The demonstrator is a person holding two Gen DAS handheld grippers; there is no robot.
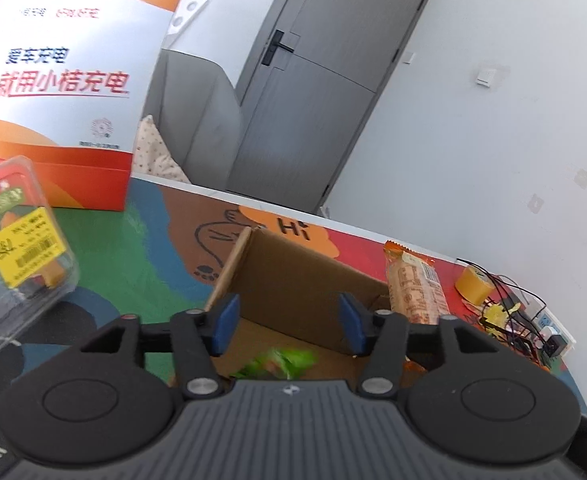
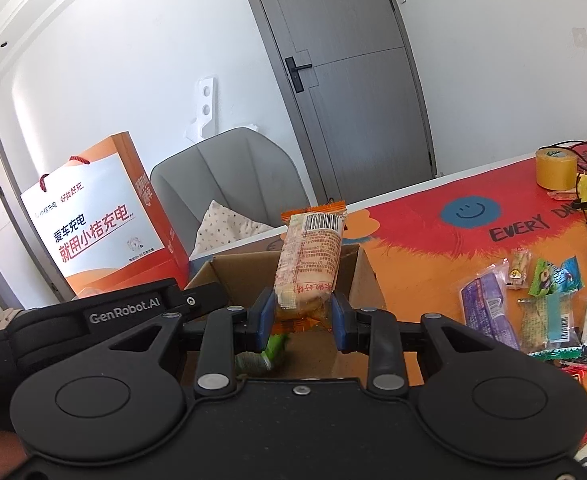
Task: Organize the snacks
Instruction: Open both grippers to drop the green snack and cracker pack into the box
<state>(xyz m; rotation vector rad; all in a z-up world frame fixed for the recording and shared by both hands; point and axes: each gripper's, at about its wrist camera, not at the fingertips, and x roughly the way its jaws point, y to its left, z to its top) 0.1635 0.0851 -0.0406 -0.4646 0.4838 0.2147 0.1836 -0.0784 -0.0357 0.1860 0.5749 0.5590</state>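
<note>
An open cardboard box stands on the colourful table mat. My left gripper hovers over it, open, with nothing between its blue pads. Below it, inside the box, a green snack packet shows as a blur. My right gripper is shut on the lower end of an orange biscuit packet, which stands upright above the box. The same orange packet appears at the box's right side in the left wrist view. The green packet lies under the right gripper's left finger.
An orange and white paper bag stands at the back left, with a clear plastic clamshell in front of it. Several loose snack packets lie right of the box. A tape roll and cables sit far right. A grey chair stands behind the table.
</note>
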